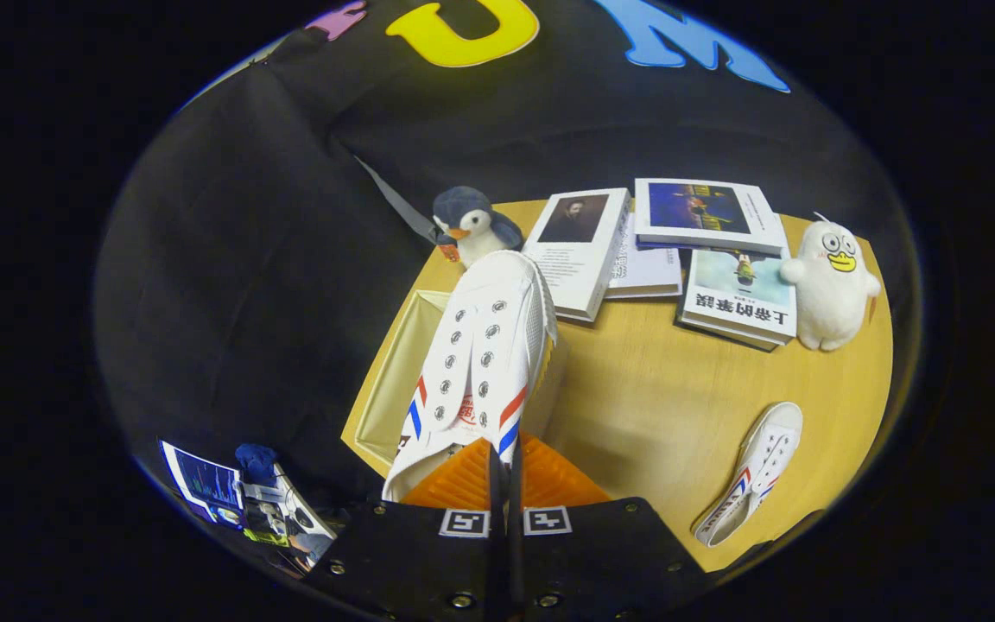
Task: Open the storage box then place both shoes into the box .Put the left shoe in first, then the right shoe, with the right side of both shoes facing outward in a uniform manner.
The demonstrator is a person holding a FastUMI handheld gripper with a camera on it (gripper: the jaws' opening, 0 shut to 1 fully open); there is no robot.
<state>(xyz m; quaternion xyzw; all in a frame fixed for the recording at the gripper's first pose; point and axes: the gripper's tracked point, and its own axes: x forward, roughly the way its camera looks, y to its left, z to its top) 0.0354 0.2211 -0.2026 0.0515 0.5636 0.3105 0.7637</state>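
Fingers clamp one shoe over open box; second shoe on table.

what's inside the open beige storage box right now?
Beige inner walls of the open storage box show; the white canvas shoe, clamped in the gripper, hangs over it and covers most of the floor, so contents there are hidden.

The gripper grips one shoe above the open box; the other shoe lies right.
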